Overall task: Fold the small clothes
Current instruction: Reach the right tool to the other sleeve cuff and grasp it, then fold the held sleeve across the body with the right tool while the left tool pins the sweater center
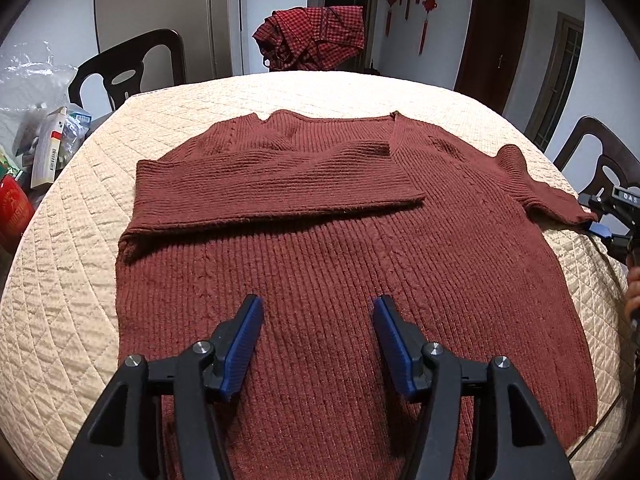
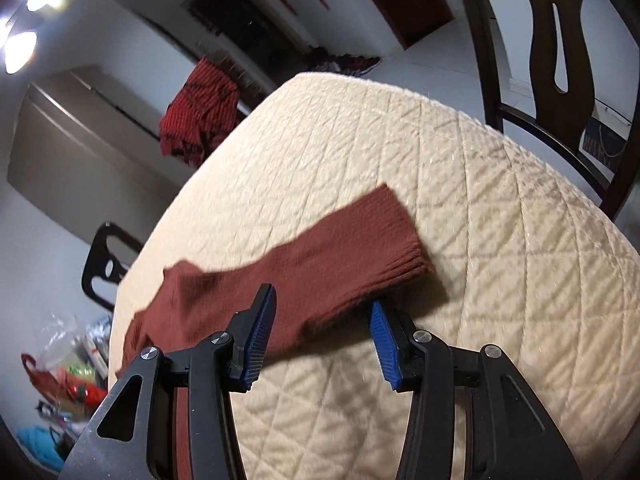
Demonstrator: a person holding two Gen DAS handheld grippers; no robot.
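A dark red ribbed sweater [image 1: 340, 248] lies flat on the cream quilted table cover [image 1: 80, 280]. One sleeve [image 1: 272, 184] is folded across its chest. The other sleeve [image 2: 320, 264] stretches out toward the table's right edge. My left gripper [image 1: 318, 308] hovers open over the sweater's lower body, with nothing between its blue pads. My right gripper [image 2: 322, 300] is open at the outstretched sleeve near its cuff [image 2: 408, 248]. The sleeve's near edge lies between its fingertips and the pads do not press on it. In the left wrist view the right gripper [image 1: 600, 226] shows at that cuff.
A red checked cloth [image 1: 312, 36] hangs over a chair at the table's far side. Dark wooden chairs stand at the back left [image 1: 128, 68] and right [image 2: 556, 64]. Plastic bags and boxes [image 1: 44, 136] pile up off the left edge.
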